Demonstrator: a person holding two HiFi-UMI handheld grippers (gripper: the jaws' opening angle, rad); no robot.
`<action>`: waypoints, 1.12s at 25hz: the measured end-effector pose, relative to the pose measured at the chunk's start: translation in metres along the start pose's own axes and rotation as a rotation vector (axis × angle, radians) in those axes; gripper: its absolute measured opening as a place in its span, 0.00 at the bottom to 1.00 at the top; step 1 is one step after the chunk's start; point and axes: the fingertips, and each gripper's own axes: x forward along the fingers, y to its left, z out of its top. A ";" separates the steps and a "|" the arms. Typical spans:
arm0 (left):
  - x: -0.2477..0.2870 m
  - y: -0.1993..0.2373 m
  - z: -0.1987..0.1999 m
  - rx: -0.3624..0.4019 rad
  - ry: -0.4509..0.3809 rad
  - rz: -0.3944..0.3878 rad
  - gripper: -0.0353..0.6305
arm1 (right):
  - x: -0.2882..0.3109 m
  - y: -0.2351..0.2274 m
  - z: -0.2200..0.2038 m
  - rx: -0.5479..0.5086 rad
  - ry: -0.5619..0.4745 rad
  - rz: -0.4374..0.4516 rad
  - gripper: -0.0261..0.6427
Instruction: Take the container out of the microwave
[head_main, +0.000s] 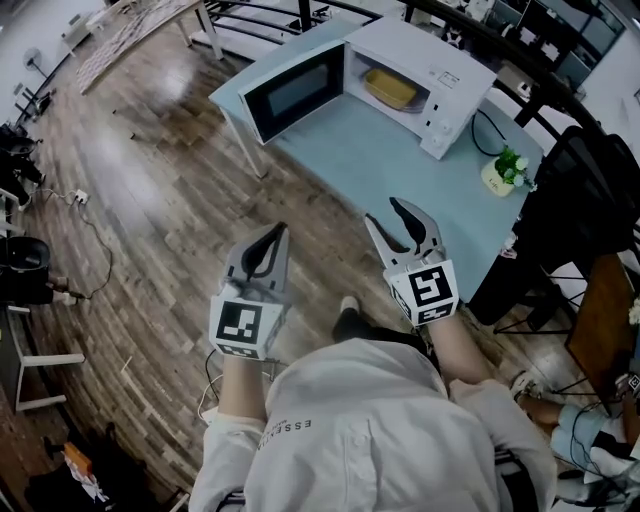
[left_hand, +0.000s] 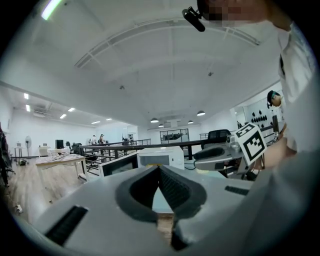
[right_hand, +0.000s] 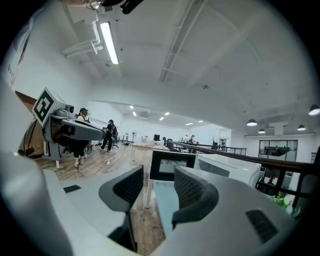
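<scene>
A white microwave stands on a light-blue table, its door swung open to the left. Inside lies a yellow container. Both grippers hang in the air well short of the table's near edge, over the wooden floor. My left gripper is shut with nothing in it; its jaws meet at the tips. My right gripper is open and empty, with a clear gap between its jaws. The microwave and its door show far ahead in both gripper views.
A small potted plant stands on the table's right corner beside the microwave's cable. A black chair is at the right, a wooden table at the far left, and a black railing behind. A cable lies on the floor.
</scene>
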 end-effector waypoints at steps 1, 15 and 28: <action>0.013 0.003 0.002 0.002 0.001 0.000 0.06 | 0.009 -0.010 -0.001 0.002 0.000 0.004 0.32; 0.152 0.018 -0.005 -0.022 0.033 -0.079 0.06 | 0.082 -0.113 -0.029 0.012 0.061 -0.030 0.32; 0.284 0.093 0.006 0.002 0.031 -0.305 0.06 | 0.198 -0.181 -0.045 -0.006 0.288 -0.146 0.32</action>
